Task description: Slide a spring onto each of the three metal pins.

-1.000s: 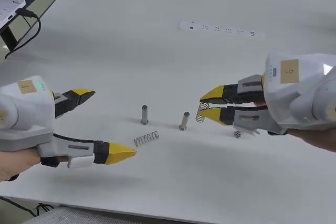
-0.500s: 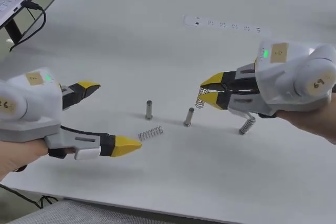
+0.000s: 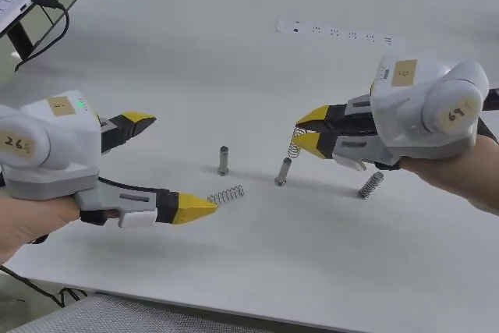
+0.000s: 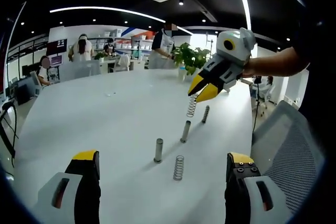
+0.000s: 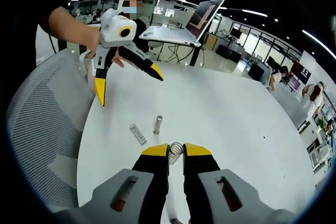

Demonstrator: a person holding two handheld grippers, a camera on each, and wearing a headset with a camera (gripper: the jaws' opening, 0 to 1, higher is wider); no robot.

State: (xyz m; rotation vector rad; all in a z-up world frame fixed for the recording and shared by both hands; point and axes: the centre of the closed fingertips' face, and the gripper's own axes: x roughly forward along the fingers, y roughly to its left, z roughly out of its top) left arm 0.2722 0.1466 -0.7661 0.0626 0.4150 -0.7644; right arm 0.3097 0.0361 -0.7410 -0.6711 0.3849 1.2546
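Yellow tips of the right claw (image 3: 298, 132) stay clamped on a spring (image 3: 292, 148), now lifted just above the middle pin (image 3: 283, 171) on the tabletop (image 3: 234, 52), so it looks ready to slide down, while the left claw (image 3: 179, 163), wide apart, nears the loose spring (image 3: 226, 194).

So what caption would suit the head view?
Right claw holds a coiled metal spring over a short grey metal pin; left claw open.
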